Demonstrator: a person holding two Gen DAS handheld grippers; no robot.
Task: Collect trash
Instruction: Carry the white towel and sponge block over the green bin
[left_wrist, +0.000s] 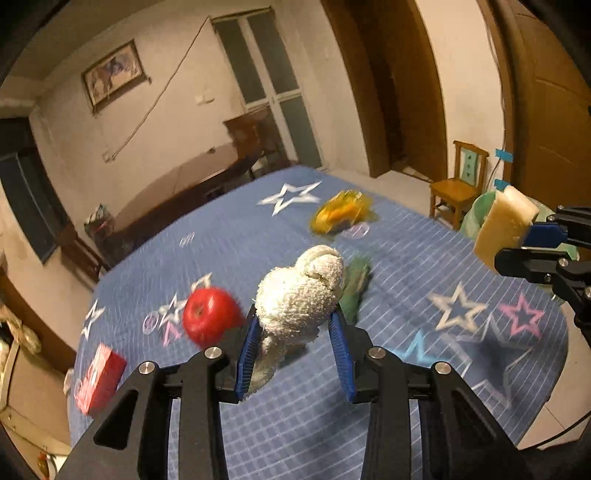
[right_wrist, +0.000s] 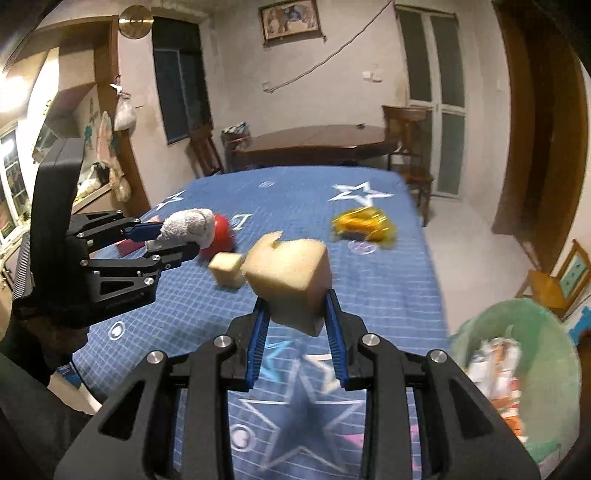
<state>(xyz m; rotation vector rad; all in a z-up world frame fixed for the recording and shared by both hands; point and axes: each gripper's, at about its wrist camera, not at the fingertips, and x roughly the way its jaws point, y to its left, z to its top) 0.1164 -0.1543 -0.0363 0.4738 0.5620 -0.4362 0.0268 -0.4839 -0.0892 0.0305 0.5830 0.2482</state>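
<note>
My left gripper (left_wrist: 293, 325) is shut on a crumpled white cloth (left_wrist: 299, 295) and holds it above the blue star-patterned table (left_wrist: 406, 332). It also shows in the right wrist view (right_wrist: 173, 236), still shut on the cloth (right_wrist: 188, 225). My right gripper (right_wrist: 295, 306) is shut on a pale yellow sponge block (right_wrist: 291, 280), seen at the right edge of the left wrist view (left_wrist: 504, 225). A green-lined trash bin (right_wrist: 524, 325) with wrappers inside stands below right of the table.
On the table lie a red apple (left_wrist: 208, 314), a red box (left_wrist: 99, 380), a yellow crumpled wrapper (left_wrist: 341, 212), a green wrapper (left_wrist: 354, 284) and a small sponge piece (right_wrist: 227, 271). A wooden chair (left_wrist: 458, 184) stands beyond the table's right edge.
</note>
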